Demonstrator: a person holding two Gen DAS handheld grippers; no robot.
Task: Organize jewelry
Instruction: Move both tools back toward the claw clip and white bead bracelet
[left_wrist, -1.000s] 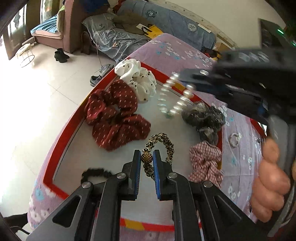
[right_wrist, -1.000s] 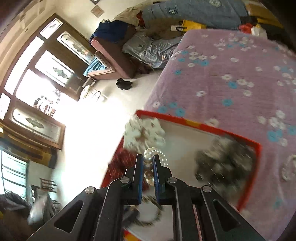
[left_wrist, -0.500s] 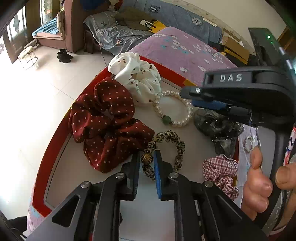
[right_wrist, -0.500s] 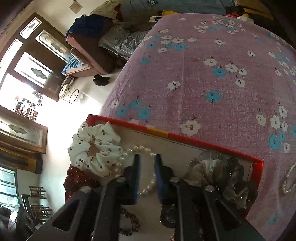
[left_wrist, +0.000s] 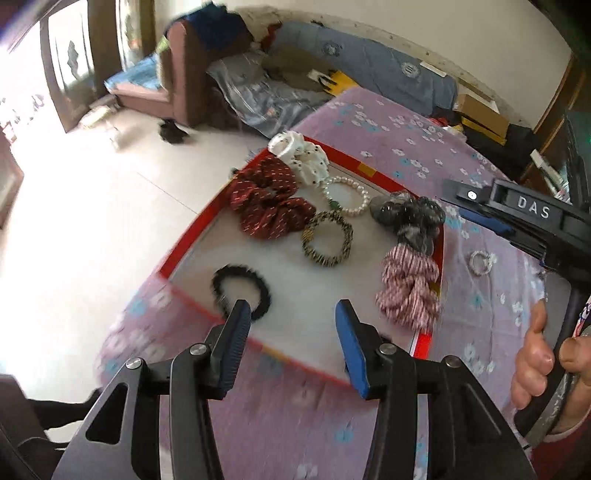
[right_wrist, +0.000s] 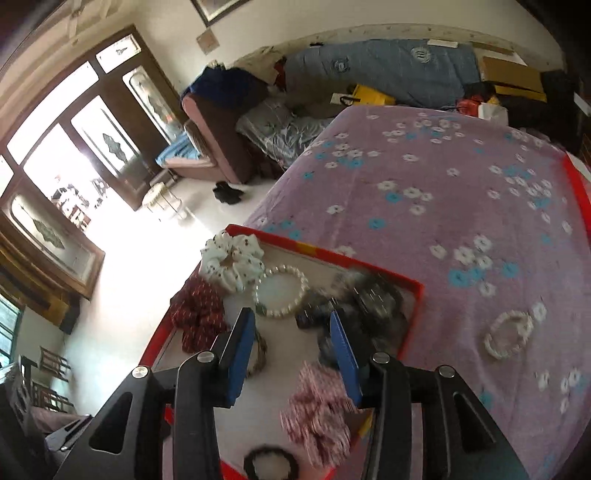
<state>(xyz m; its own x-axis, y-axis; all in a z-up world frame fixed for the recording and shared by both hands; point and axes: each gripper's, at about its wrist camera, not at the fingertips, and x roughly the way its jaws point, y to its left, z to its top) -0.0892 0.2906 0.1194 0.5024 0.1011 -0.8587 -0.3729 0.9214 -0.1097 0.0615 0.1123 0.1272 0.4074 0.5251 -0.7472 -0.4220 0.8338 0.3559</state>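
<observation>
Bracelet of small white beads (right_wrist: 509, 333) (left_wrist: 481, 262) lies alone on purple floral bedspread (right_wrist: 424, 173), just outside red-rimmed tray (right_wrist: 325, 254) (left_wrist: 192, 236). Likely light, floppy, beads hard and slippery; judge best hold across one side of loop. Fragile if strung on elastic.

Tray holds pearl bracelet (left_wrist: 346, 199), leopard-print bracelet (left_wrist: 327, 240), scrunchies, black hair tie (left_wrist: 240, 291).

Right hand-held gripper (right_wrist: 291, 350): jaws wide apart, empty, above tray. Left hand-held gripper (left_wrist: 291, 343): jaws wide apart, empty, above tray's near edge.
</observation>
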